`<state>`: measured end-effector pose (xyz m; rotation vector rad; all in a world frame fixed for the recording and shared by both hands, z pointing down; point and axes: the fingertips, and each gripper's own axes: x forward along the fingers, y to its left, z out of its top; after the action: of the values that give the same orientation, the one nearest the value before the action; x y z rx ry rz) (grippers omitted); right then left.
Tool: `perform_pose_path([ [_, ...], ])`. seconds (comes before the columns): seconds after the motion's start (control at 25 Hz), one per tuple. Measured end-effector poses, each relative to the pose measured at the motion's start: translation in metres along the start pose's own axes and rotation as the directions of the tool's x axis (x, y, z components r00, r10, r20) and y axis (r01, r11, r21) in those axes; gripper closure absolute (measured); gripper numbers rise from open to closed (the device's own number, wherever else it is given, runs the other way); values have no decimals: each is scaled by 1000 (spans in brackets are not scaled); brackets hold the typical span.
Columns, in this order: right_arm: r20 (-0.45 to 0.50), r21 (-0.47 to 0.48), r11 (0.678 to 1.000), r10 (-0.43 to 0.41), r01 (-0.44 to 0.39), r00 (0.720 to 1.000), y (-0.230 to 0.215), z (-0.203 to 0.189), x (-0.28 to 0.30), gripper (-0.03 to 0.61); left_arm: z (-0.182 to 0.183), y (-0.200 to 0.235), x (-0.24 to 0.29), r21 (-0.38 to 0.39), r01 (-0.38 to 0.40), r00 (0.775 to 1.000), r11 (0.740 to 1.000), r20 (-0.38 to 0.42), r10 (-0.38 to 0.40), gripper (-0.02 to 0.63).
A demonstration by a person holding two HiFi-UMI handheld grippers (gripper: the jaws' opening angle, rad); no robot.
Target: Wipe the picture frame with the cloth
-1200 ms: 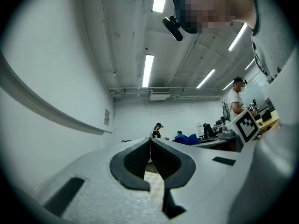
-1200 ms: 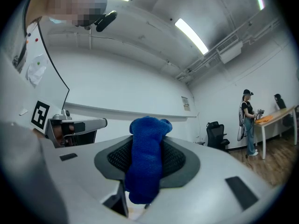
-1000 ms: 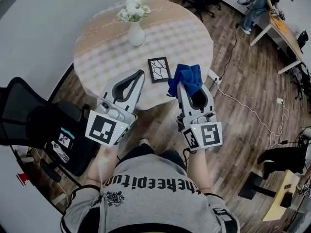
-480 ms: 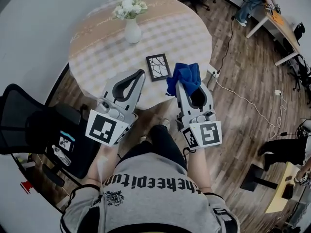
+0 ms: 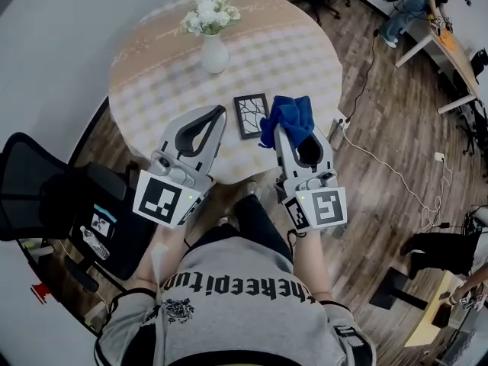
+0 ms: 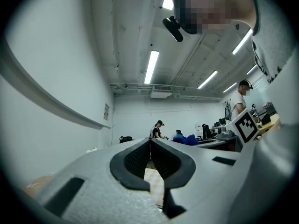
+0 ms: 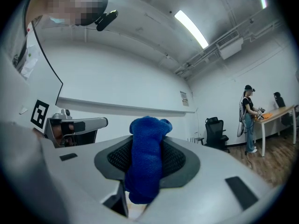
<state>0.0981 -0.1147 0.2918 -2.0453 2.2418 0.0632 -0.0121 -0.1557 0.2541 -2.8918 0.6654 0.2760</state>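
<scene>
A small black picture frame point(image 5: 251, 115) with a white cracked pattern lies flat near the front edge of the round table point(image 5: 152, 67). My right gripper point(image 5: 277, 130) is shut on a bunched blue cloth point(image 5: 290, 119), which hangs just right of the frame. In the right gripper view the blue cloth point(image 7: 146, 158) is pinched between the jaws. My left gripper point(image 5: 222, 111) is shut with nothing in it, its tip just left of the frame. In the left gripper view its jaws meet, point(image 6: 150, 143) being the left gripper's tip.
A white vase of white flowers point(image 5: 213, 33) stands farther back on the table. A black chair point(image 5: 61, 197) is at my left. A cable point(image 5: 381, 166) runs over the wooden floor at the right. People work at desks point(image 5: 450, 48) far right.
The table and frame have drawn slightly closer and shifted in view. Both grippers keep their pose, the cloth still held at the frame's right side.
</scene>
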Motion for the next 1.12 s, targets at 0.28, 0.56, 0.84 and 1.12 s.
perform_pose_path([
  [0.28, -24, -2, 999, 52, -52, 998, -16, -6, 42, 433, -11, 28, 27, -1, -45, 999, 999, -7, 45, 598],
  [0.56, -61, 7, 992, 123, -123, 991, -25, -19, 85, 433, -22, 58, 42, -1, -120, 993, 993, -20, 120, 598],
  [0.84, -138, 33, 981, 195, -193, 971, -27, -50, 125, 433, -40, 87, 47, -6, -200, 978, 980, -57, 199, 598],
  [1.12, -215, 86, 971, 235, -221, 948, -29, -90, 145, 433, -60, 103, 51, -10, -255, 963, 967, -93, 253, 597],
])
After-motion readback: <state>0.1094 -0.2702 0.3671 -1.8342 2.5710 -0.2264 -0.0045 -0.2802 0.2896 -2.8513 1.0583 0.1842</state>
